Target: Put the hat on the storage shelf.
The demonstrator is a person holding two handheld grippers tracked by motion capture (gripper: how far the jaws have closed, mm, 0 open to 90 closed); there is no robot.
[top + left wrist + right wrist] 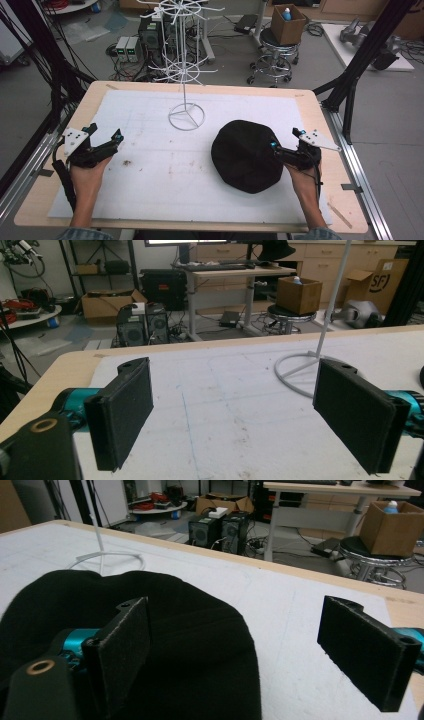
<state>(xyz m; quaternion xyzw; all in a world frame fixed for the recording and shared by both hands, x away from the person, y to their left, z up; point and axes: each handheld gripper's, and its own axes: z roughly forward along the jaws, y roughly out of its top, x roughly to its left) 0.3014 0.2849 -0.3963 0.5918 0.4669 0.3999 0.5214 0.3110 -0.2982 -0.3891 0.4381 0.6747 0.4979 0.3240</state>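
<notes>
From the high view, a black hat (246, 156) lay flat on the white mat (150, 165) at the right, a little nearer than the ring base of a white wire rack (186, 116) that stood at the far middle of the table (45, 190). The right gripper (285, 141) sat at the hat's right edge with its jaws wide and nothing between them, one jaw just over the brim; that placing read as a hand lined up to pinch the edge of the cloth. The left gripper (106, 136) waited well apart at the left of the mat, jaws also wide and holding nothing, probably kept clear until a second hold was wanted. With hooks on the rack, hanging the hat there seemed the likely aim.

In the left gripper view, the left gripper (235, 410) showed two black padded jaws spread far apart over bare mat (220, 390), with the rack's ring base (300, 371) and thin pole beyond the right jaw.

In the right gripper view, the right gripper (250, 650) stood spread wide; its left jaw hung over the hat (190, 645), its right jaw over bare mat (285, 620). The hat looked soft and matt, a rounded dome of dark fabric slumped flat, with no stiff shape of its own, so it would likely sag when lifted by one edge.
</notes>
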